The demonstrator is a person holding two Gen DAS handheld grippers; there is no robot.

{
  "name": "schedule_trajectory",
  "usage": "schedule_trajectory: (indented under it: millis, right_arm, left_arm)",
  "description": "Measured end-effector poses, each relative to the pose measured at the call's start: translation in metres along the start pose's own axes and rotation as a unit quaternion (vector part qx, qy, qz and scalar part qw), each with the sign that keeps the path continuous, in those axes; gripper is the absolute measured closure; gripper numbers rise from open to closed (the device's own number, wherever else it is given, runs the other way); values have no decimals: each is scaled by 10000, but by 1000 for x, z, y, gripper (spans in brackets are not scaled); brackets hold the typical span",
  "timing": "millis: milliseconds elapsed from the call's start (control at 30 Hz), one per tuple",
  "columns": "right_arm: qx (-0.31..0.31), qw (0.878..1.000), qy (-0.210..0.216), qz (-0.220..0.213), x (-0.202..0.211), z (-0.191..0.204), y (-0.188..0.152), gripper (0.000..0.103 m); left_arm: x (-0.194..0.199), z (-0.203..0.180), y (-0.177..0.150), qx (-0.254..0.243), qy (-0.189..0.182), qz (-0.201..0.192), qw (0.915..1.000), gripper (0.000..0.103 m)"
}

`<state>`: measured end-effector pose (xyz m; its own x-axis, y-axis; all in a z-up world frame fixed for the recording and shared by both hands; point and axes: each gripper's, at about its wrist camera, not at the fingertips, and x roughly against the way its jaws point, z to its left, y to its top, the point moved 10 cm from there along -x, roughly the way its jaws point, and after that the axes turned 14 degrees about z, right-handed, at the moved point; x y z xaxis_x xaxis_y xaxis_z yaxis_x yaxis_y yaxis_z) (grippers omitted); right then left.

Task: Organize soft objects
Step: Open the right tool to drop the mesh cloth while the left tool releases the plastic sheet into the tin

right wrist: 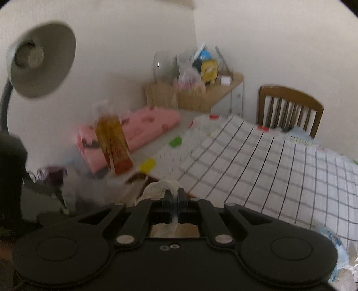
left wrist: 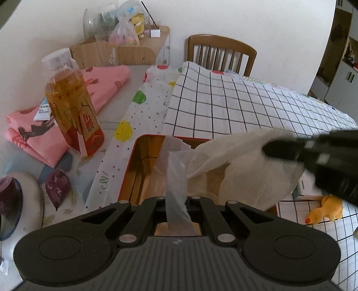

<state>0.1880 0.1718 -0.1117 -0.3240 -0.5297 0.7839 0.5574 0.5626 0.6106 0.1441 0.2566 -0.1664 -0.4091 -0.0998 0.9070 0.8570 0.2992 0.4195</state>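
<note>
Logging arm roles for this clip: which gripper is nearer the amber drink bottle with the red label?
Left. The left gripper sits just right of the amber drink bottle, pinching clear plastic film. The right gripper is farther right, clamping white gauzy cloth.

Cream walls (left wrist: 246,20), slatted wooden chair (left wrist: 221,53), grey desk lamp (right wrist: 42,60) left.

Tea bottle (left wrist: 72,105) upright at 9 o'clock of table. Wooden chair (left wrist: 221,54) at 12 o'clock behind table. Shelf (left wrist: 143,40) with glass bowl (left wrist: 92,22) at 11 o'clock. Desk lamp (right wrist: 40,58) at 10 o'clock, right view. Purple sweet potato (left wrist: 57,188) at 8 o'clock.
</note>
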Motion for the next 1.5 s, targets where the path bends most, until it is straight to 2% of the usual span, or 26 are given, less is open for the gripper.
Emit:
schedule_trajectory:
  millis: [300,600,767,900,1233,1300,1333,1367,1400,1433,1500]
  right_arm:
    - [388,9960,55,805,-41,14,-35,97]
    - [461,9925,188,1119,-50,14,-53,87]
    - [549,9921,226,1101,-48,16,-56,81]
    - [666,9917,267,1066,-44,20,-57,68]
    - [757,9931,191,874,-25,20,-57,52]
    - [740,9936,195,829,-20,18,-57,49]
    - [730,9939,187,803,-18,17,-56,47]
    - [715,9942,189,786,-15,15,-57,46]
    - [689,9944,209,775,-12,14,-57,46]
    - [658,9947,226,761,-9,13,-57,45]
    - [622,9953,232,711,-3,10,-57,44]
  left_arm:
    - [-21,-6,-3,-94,-137,279,9995,102]
    - [-28,-12,-8,-211,-247,382,9987,101]
    - [-27,-11,-9,-203,-244,353,9989,100]
    - [-25,-12,-10,-211,-210,330,9990,99]
    - [-18,-12,-8,-208,-201,221,9993,98]
    - [-15,-12,-9,-215,-188,178,9994,88]
    - [-13,-13,-9,-216,-188,150,9995,71]
    - [-11,-13,-9,-222,-201,115,9995,49]
    - [-8,-14,-9,-226,-211,70,9995,39]
    - [-4,-15,-8,-226,-225,14,9995,34]
    - [1,-17,-9,-234,-233,-32,9994,34]
